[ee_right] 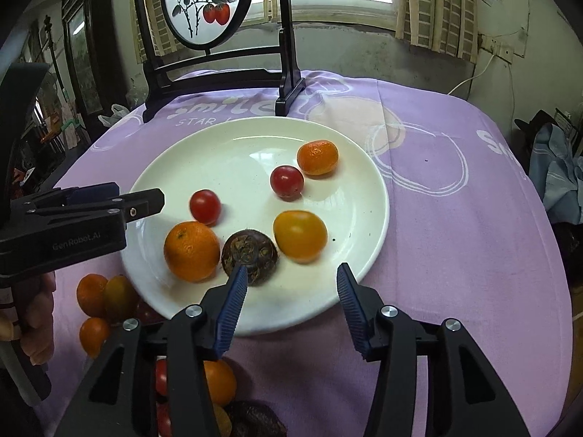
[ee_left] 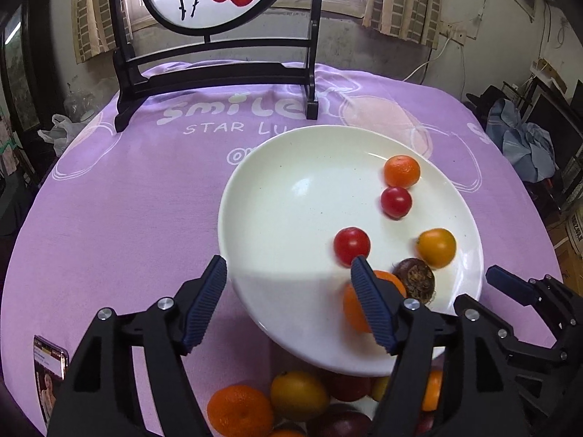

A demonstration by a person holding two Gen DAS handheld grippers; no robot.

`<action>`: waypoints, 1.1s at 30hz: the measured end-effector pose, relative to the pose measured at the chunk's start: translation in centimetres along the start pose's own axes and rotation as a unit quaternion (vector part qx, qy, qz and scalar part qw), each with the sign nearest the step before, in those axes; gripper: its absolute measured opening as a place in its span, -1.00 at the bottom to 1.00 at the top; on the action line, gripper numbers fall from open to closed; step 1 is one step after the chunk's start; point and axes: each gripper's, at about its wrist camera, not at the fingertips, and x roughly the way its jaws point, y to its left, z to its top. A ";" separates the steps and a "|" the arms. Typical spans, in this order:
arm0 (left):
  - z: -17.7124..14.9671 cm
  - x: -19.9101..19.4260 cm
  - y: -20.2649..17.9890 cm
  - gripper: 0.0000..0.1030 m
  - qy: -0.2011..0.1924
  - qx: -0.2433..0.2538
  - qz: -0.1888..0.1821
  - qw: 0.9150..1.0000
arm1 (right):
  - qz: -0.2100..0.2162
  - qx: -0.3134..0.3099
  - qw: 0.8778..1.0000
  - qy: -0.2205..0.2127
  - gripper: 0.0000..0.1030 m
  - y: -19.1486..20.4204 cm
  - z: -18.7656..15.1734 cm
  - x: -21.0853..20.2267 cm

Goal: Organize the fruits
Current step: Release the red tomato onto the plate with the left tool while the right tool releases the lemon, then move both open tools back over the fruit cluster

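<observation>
A white plate on the purple cloth holds an orange mandarin, a dark brown fruit, a yellow fruit, two red fruits and a small mandarin. My left gripper is open and empty over the plate's near left part, its right finger in front of the orange mandarin. My right gripper is open and empty above the plate's near rim. A pile of loose fruit lies on the cloth below the plate; it also shows in the right wrist view.
A black wooden stand with a round painted screen stands at the back of the table. A phone lies at the near left. The left gripper's body reaches in from the left. Clutter and a blue cloth sit off the table's right.
</observation>
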 end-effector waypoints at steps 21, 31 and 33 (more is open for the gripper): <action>-9.6 -8.3 0.9 0.66 -0.029 0.025 -0.019 0.999 | 0.022 0.006 1.000 -0.017 0.34 1.9 -9.4 -8.0; -12.9 -8.6 3.3 0.72 -0.019 0.011 -0.020 1.000 | 0.015 0.013 1.000 0.016 0.34 2.6 -12.6 -7.4; -13.4 -8.4 3.6 0.72 -0.014 0.008 -0.020 1.000 | 0.012 0.009 1.000 0.018 0.34 2.8 -12.7 -7.2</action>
